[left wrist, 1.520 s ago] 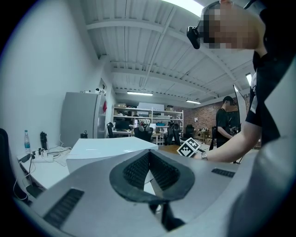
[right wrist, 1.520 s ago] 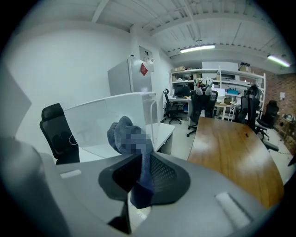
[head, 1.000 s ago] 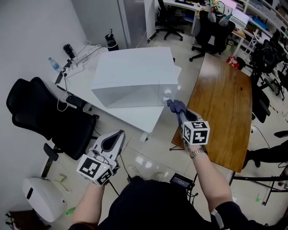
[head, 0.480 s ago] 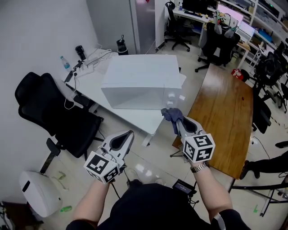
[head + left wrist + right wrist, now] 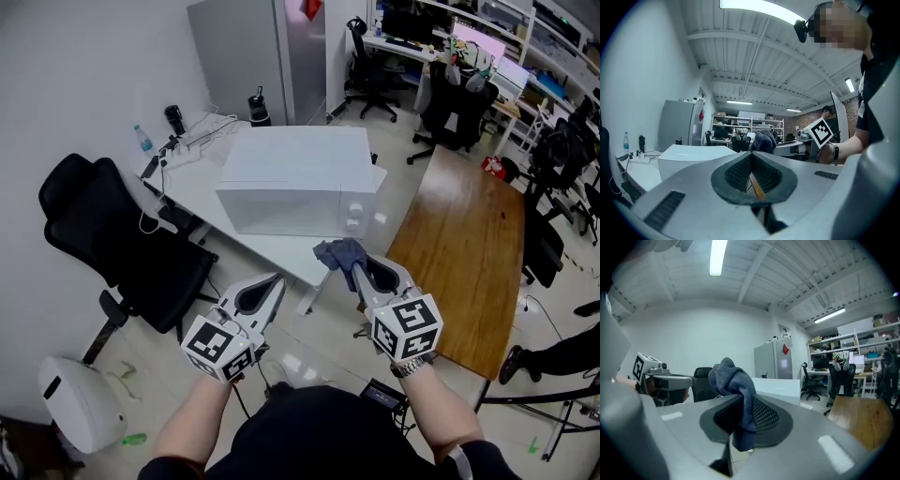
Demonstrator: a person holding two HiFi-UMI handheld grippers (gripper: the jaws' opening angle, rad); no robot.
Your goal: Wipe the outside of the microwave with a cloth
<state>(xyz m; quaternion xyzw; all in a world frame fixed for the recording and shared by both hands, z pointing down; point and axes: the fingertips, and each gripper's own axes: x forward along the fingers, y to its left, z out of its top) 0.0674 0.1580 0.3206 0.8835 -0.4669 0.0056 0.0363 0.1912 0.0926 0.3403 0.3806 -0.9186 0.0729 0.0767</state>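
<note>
A white microwave [image 5: 298,180] stands on a white table [image 5: 262,246], door and knobs facing me; it also shows in the left gripper view [image 5: 691,157] and the right gripper view [image 5: 780,386]. My right gripper [image 5: 351,263] is shut on a bunched blue-grey cloth [image 5: 339,252], held in the air just short of the microwave's lower right front corner. In the right gripper view the cloth [image 5: 733,380] sticks up from between the jaws. My left gripper [image 5: 276,279] hangs lower left, off the table's near edge, shut with nothing in it [image 5: 751,161].
A black office chair [image 5: 122,234] stands left of the table. A brown wooden table [image 5: 469,234] lies to the right. Cables, a bottle [image 5: 142,140] and a dark flask [image 5: 259,103] sit on the table's far side. A grey cabinet [image 5: 258,52] stands behind.
My right gripper with the cloth has come back from the microwave's front toward me and risen. The left gripper has drifted slightly. The view has shifted so the microwave sits further off.
</note>
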